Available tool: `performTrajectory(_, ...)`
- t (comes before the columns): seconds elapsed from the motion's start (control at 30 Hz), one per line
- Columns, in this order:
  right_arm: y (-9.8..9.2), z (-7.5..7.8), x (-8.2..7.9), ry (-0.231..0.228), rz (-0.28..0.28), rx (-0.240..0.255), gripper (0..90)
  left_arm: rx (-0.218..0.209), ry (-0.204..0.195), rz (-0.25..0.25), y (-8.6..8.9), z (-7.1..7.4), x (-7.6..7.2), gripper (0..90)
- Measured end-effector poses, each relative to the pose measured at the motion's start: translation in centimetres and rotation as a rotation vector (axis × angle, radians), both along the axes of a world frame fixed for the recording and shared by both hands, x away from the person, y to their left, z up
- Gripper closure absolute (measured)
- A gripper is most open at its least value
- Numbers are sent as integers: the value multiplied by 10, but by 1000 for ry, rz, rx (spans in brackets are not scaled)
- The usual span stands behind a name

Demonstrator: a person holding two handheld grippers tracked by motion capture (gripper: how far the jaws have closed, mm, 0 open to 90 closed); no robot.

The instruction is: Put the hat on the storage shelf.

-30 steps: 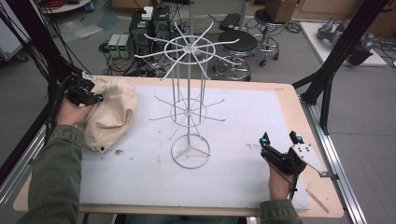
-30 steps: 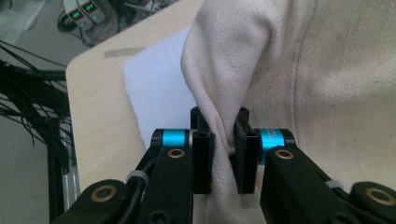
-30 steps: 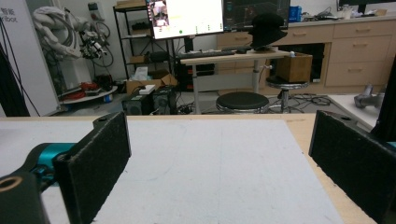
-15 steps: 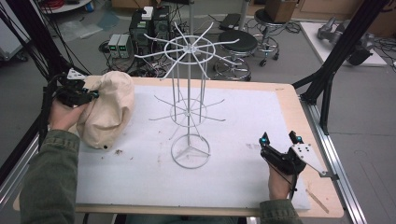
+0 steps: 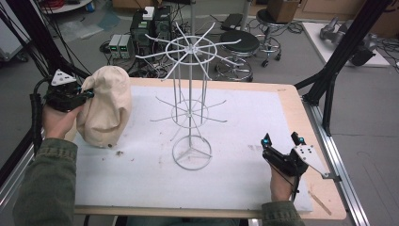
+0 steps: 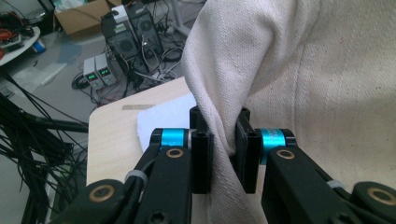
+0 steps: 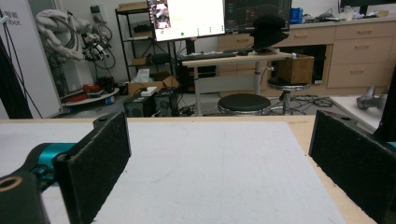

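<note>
A beige cloth cap [image 5: 104, 106] hangs at the table's left side, its lower edge close to the white mat [image 5: 141, 174]. My left gripper [image 5: 88, 94] is shut on a fold of the cap's upper edge; in the left gripper view the cap [image 6: 303, 70] is pinched between the black pads of the left gripper [image 6: 224, 149]. A white wire display rack [image 5: 190, 101] with radiating hooks stands upright mid-table, to the right of the cap. My right gripper [image 5: 282, 139] rests near the front right with its jaws wide apart; the right gripper [image 7: 219, 154] has nothing between them.
Black frame posts [image 5: 329, 70] rise at the table's right and left sides. Round stools [image 5: 237, 44] and computer boxes [image 5: 150, 23] stand on the floor beyond the far edge. The wooden table rim [image 5: 324, 197] borders the mat.
My left gripper has lifted the cap from lying slumped on the mat to hanging upright, moving up and slightly toward the rack. The right gripper has stayed put.
</note>
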State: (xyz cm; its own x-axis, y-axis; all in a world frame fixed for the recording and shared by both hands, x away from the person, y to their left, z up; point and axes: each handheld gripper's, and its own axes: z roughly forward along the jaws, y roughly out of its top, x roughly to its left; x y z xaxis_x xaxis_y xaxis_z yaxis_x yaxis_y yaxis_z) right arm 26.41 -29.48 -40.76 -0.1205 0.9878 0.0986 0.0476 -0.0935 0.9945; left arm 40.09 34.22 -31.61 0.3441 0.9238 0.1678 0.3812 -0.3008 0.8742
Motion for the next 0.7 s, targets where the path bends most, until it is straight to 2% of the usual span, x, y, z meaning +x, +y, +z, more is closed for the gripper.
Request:
performTrajectory(0.07,0,0,0,3,-2,3,46,-6,-13,2,1,2,-3,797)
performTrajectory(0.27,-1,0,-1,0,-4,11,46,-47,-90,5,2,13,-17,797)
performTrajectory(0.47,0,1,-2,-7,-3,13,46,-116,-162,-13,5,27,-33,797)
performTrajectory(0.57,0,1,-1,-8,-2,10,46,-155,-184,-28,7,32,-39,797)
performTrajectory(0.7,0,0,-1,-3,-1,14,46,-164,-226,-39,5,37,-48,797)
